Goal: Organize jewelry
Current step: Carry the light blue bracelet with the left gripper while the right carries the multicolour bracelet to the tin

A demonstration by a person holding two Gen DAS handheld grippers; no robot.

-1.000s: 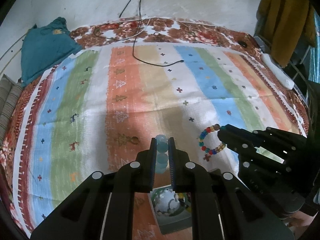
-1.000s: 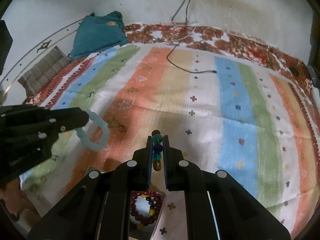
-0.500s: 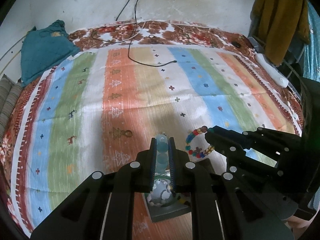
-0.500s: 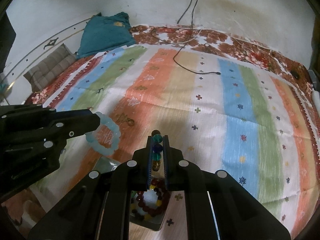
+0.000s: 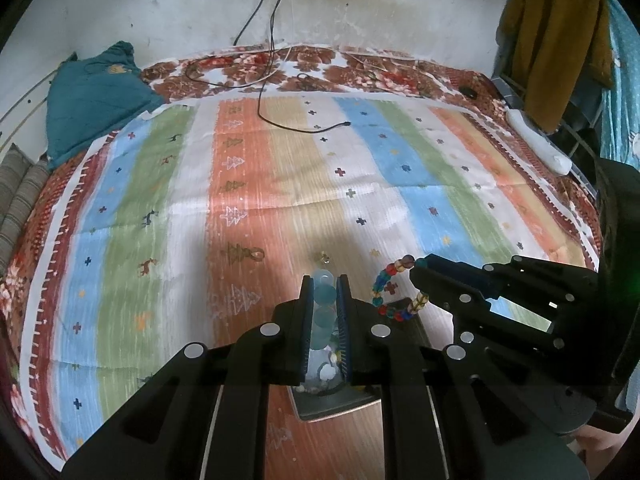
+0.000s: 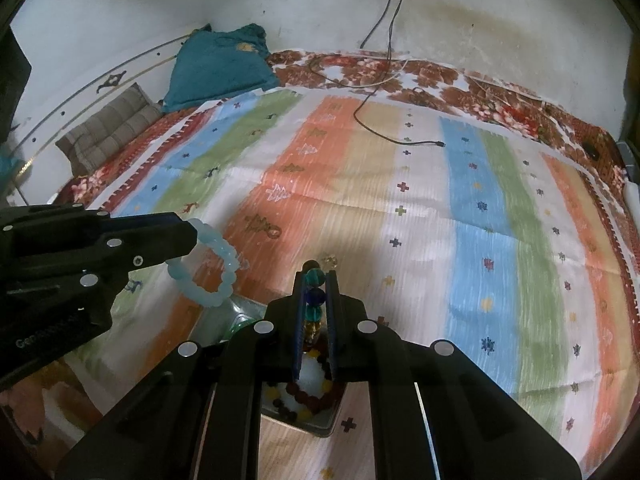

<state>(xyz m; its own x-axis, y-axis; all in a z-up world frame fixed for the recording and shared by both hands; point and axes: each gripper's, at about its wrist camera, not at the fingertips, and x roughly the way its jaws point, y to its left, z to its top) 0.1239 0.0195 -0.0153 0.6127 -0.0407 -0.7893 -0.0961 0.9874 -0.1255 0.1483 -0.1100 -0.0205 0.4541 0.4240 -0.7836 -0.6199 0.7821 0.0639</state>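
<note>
Both bracelets lifted, held in the air over the striped woven bedspread (image 5: 280,184) near its front edge. Left tongs (image 5: 325,300) clenched on pale blue translucent bead bracelet (image 6: 218,268); right tongs (image 6: 315,300) clenched on multicoloured glass bead bracelet (image 5: 390,292).

Grey square metal tray (image 6: 320,426), already holding dark red beads, sits directly beneath.

Judged step: carry-to-tray. Next: lower each over the tray, then release without tangling.

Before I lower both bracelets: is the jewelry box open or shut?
Open: the jewelry box has no lid on; dark beads show inside.
</note>
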